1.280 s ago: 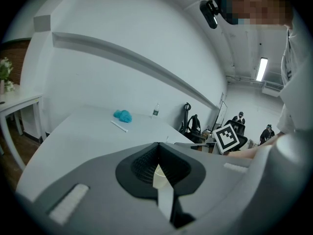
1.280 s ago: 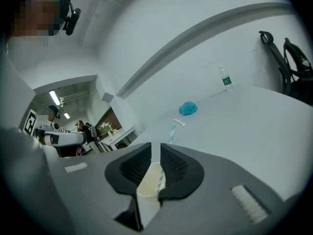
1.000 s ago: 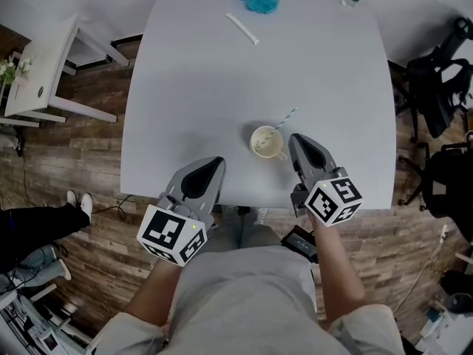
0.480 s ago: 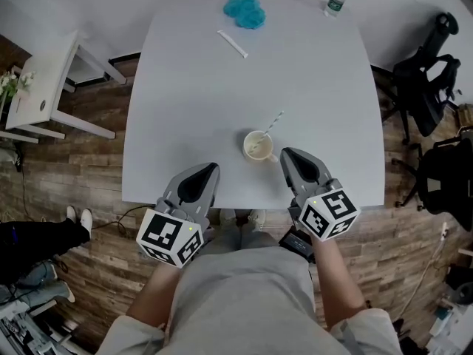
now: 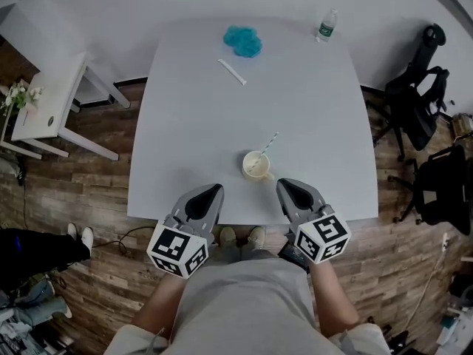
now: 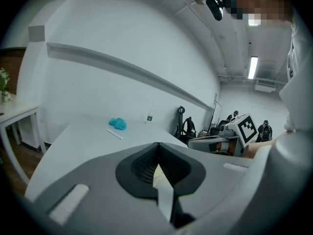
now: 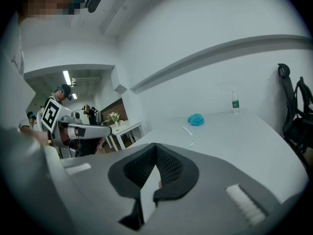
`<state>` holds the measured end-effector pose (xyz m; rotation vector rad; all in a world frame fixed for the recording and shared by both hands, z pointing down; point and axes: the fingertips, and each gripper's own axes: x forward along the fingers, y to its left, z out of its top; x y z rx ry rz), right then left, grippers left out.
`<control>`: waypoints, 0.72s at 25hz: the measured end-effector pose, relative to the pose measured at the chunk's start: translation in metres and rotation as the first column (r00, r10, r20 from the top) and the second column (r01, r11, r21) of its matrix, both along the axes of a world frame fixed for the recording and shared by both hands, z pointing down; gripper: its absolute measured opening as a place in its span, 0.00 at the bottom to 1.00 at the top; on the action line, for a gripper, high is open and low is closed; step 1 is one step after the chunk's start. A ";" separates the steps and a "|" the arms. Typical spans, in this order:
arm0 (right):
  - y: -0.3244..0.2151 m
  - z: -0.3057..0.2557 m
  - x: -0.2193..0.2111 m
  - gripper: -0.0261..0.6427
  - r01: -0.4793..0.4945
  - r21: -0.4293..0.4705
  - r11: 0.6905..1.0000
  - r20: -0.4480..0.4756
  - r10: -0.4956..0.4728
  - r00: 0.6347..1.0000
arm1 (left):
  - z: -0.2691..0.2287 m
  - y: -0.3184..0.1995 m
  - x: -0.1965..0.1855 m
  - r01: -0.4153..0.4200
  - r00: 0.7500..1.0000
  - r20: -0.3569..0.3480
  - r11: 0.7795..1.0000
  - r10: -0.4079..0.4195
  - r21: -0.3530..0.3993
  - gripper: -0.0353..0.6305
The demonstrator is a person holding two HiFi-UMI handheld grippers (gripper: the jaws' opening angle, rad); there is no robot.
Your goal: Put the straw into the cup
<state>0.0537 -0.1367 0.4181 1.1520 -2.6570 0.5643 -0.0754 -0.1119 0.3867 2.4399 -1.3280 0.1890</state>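
A cream cup (image 5: 255,166) stands on the white table (image 5: 310,109) near its front edge. A striped straw (image 5: 268,144) leans out of the cup toward the far right. My left gripper (image 5: 214,191) and right gripper (image 5: 284,187) hover at the table's front edge, on either side of the cup and nearer to me. Each is shut with nothing between its jaws. In the right gripper view only the straw's top (image 7: 191,142) shows over the shut jaws; the cup is hidden in both gripper views.
A blue cloth (image 5: 243,41), a white paper wrapper (image 5: 232,72) and a water bottle (image 5: 326,25) lie at the table's far side. A small white side table (image 5: 52,98) stands to the left, dark office chairs (image 5: 414,113) to the right.
Both grippers have drawn back from the cup toward the person and sit at the table's edge. The cup with the straw in it has stayed in place.
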 end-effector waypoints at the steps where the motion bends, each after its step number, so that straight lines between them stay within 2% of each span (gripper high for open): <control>1: 0.004 -0.001 0.000 0.05 0.005 -0.004 1.000 -0.005 -0.005 1.000 | 0.000 0.002 0.000 0.001 1.000 0.000 1.000 -0.001 -0.002 0.08; 9: 0.018 -0.001 0.000 0.05 0.022 -0.012 1.000 -0.021 -0.023 1.000 | -0.002 0.010 0.011 -0.025 1.000 -0.007 1.000 0.025 0.002 0.08; 18: 0.015 -0.012 -0.001 0.05 0.014 0.006 1.000 -0.012 -0.014 1.000 | -0.010 0.010 0.001 -0.013 1.000 -0.010 1.000 0.013 0.013 0.08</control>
